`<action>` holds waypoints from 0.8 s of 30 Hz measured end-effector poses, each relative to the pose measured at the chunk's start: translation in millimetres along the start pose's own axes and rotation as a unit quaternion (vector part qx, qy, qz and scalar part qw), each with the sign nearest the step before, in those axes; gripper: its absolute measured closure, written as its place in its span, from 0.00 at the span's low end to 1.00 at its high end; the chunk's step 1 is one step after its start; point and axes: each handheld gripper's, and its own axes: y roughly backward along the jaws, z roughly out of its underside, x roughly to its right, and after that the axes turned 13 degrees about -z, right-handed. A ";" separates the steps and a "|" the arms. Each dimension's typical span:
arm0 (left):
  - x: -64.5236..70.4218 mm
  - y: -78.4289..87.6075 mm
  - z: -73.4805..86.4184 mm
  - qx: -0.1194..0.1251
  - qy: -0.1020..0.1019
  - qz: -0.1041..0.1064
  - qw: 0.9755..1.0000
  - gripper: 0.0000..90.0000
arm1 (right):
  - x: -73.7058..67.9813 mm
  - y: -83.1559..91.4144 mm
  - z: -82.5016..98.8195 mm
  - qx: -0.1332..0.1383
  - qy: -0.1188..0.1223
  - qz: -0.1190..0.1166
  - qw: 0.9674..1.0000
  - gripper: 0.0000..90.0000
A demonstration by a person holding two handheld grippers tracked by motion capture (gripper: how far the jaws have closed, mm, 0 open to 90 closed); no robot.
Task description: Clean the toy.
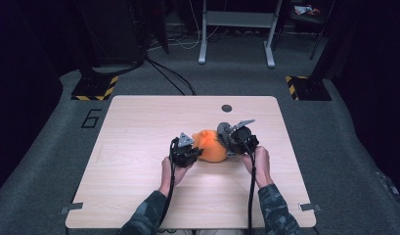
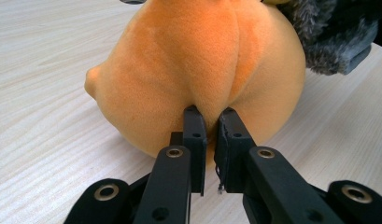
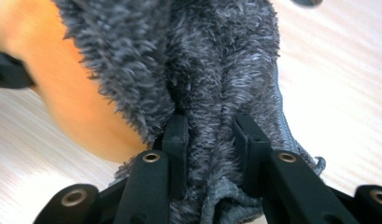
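Currently catalogued, largest first. Tabletop (image 1: 139, 147): pale wood, carrying everything. Orange plush toy (image 1: 211, 145): mid-tabletop, between my two grippers, with a grey fuzzy cover (image 3: 216, 70) against its right side. Step in hand, as I judge it: parting the cover from the toy. Next move calls for pulling the hands apart without either grip slipping. Left gripper (image 2: 209, 122): jaws narrow, pinching a fold of orange plush. Right gripper (image 3: 212, 128): jaws narrow, clamped on grey fuzz.
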 end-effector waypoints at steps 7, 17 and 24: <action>-2.5 -1.3 1.5 -0.002 0.000 -0.003 1.000 0.93 | 15.6 -14.3 12.2 -0.028 -0.025 0.004 0.999 0.77; -5.1 -0.6 2.4 0.005 0.000 0.000 1.000 0.92 | 29.7 -21.9 24.0 -0.052 -0.057 0.007 0.997 0.77; -1.4 0.4 0.5 0.010 -0.014 -0.002 1.000 0.92 | 9.6 22.2 0.1 0.017 -0.010 0.021 1.000 0.77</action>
